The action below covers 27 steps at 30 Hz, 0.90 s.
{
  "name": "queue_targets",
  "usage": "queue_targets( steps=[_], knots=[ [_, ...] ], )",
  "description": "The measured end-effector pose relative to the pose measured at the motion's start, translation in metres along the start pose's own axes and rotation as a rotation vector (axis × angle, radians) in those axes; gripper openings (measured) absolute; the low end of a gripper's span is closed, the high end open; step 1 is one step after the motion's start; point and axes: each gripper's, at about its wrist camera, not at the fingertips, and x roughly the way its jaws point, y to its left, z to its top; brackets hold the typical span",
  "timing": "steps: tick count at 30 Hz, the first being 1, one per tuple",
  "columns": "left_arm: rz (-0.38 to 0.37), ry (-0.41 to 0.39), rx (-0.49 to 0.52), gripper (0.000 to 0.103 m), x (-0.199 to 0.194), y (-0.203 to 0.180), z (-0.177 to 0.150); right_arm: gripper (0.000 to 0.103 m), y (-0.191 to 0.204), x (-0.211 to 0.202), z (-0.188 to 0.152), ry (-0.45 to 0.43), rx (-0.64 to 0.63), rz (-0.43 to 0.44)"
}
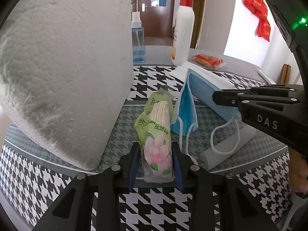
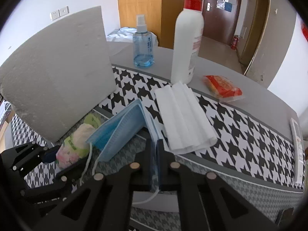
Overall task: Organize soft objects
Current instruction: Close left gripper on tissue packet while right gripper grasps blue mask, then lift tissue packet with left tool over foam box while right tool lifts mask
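My left gripper (image 1: 156,161) is shut on a green floral tissue pack (image 1: 156,134), held over a clear tray (image 1: 250,155); the pack also shows in the right wrist view (image 2: 74,146). My right gripper (image 2: 155,154) is shut on a folded blue face mask (image 2: 123,127), also seen in the left wrist view (image 1: 194,104) with its ear loops hanging. A large white paper roll (image 1: 63,69) stands in the tray at the left, touching the pack's side (image 2: 57,73). A stack of white folded tissues (image 2: 184,113) lies on the houndstooth cloth behind the mask.
A white pump bottle (image 2: 187,44) and a blue spray bottle (image 2: 143,44) stand at the table's far side. A red snack packet (image 2: 223,88) lies right of them. A white remote (image 2: 298,152) lies at the right edge. A grey foam bar (image 1: 229,148) lies in the tray.
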Motion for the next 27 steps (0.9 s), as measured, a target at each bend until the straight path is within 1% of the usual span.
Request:
queue_targets(
  steps=[3, 8, 16, 27],
  knots=[
    [-0.002, -0.011, 0.002, 0.027, -0.004, 0.000, 0.000, 0.005, -0.002, -0.010, 0.001, -0.017, 0.010, -0.006],
    [-0.010, -0.042, 0.013, 0.024, -0.014, 0.000, 0.001, 0.005, -0.003, -0.020, 0.001, -0.038, 0.021, -0.015],
    [0.002, -0.090, 0.014, 0.024, -0.034, 0.006, -0.002, 0.005, -0.007, -0.042, -0.001, -0.074, 0.046, -0.041],
    [-0.008, -0.143, 0.021, 0.024, -0.057, 0.008, -0.010, 0.005, -0.012, -0.068, -0.007, -0.119, 0.096, -0.059]
  ],
)
